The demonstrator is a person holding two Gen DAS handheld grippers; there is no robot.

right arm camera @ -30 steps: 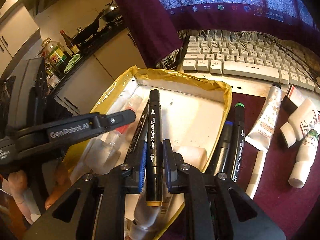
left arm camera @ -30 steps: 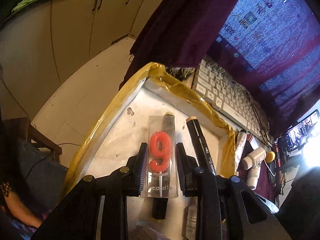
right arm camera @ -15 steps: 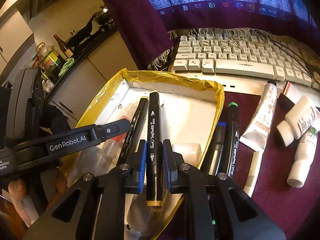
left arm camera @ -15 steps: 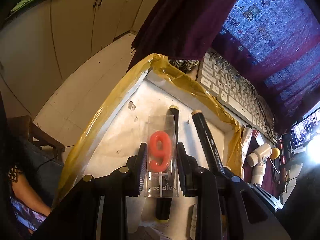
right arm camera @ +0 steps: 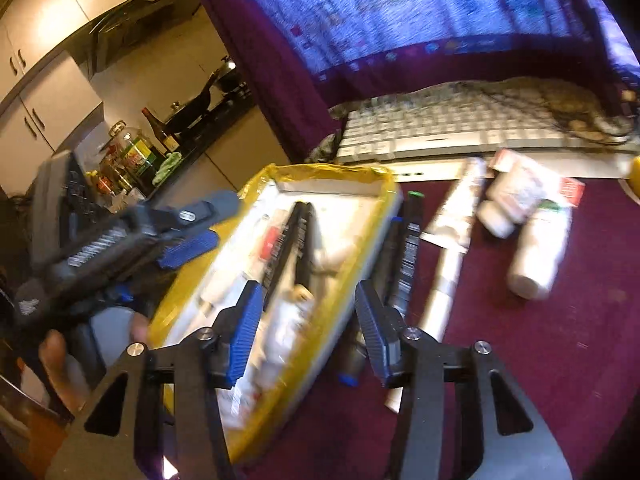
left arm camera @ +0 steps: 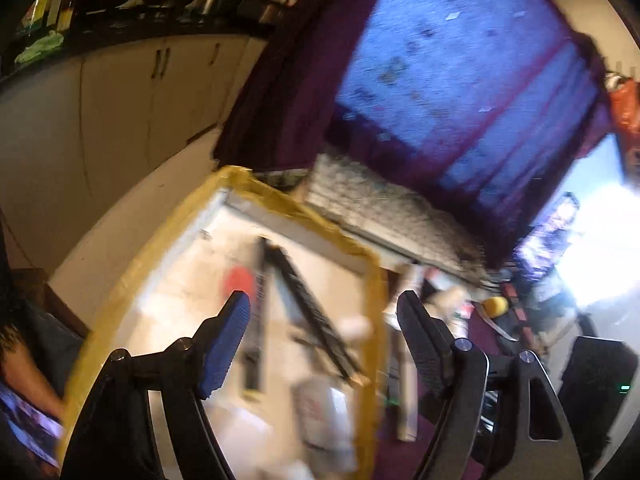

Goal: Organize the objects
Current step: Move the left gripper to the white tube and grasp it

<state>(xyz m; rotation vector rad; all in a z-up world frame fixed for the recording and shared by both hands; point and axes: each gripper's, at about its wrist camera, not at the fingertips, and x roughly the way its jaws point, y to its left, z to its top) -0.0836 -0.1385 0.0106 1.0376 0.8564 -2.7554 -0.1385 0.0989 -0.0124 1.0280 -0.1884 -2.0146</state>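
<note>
A white tray with a yellow taped rim (right arm camera: 332, 172) (left arm camera: 304, 210) holds two black markers (right arm camera: 296, 240) (left arm camera: 308, 296), the red number candle (right arm camera: 271, 240) (left arm camera: 238, 278) and small white items. My right gripper (right arm camera: 308, 312) is open and empty above the tray's near right rim. My left gripper (left arm camera: 324, 316) is open and empty above the tray; it also shows at the left of the right wrist view (right arm camera: 200, 224). Both views are blurred.
Two more markers (right arm camera: 404, 248) lie just right of the tray on the maroon cloth. A cream tube (right arm camera: 456, 208), white bottles (right arm camera: 536, 252) and a white stick (right arm camera: 444, 288) lie further right. A white keyboard (right arm camera: 460, 128) lies behind. Kitchen cabinets stand at the left.
Both grippers opened and let go: the candle and the black marker now lie in the tray. Both grippers have pulled back and up, with motion blur.
</note>
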